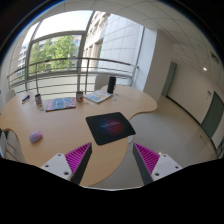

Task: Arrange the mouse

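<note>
The hand-held gripper (pixel 112 160) hovers above the surface (pixel 60 125), fingers spread and empty, just before the mouse pad (pixel 110 127).

Small pale mouse (pixel 36 137) lies on the wooden table, left of the dark mousepad

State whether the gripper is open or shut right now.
Open. The gripper has its two pink-padded fingers standing wide apart with bare table showing between them, and nothing held; the mouse pad lies just ahead.
</note>
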Demonstrator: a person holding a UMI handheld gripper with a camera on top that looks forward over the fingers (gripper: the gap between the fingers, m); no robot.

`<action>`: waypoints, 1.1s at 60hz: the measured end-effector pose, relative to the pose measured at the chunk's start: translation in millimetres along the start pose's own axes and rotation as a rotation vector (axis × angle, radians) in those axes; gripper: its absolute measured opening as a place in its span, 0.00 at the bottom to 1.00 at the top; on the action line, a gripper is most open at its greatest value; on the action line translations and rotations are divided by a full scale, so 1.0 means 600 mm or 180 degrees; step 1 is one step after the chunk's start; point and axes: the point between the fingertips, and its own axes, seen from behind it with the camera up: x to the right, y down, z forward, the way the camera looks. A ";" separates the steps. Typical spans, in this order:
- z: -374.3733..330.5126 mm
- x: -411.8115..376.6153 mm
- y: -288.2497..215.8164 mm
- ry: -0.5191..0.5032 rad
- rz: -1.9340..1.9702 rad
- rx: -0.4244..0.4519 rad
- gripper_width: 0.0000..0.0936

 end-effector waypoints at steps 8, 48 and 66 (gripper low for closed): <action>-0.001 -0.012 0.021 0.0057 -0.0016 -0.0089 0.90; 0.041 -0.638 0.212 -0.1038 -0.0007 -0.0245 0.91; 0.198 -0.795 0.133 -0.1162 -0.0031 -0.0163 0.90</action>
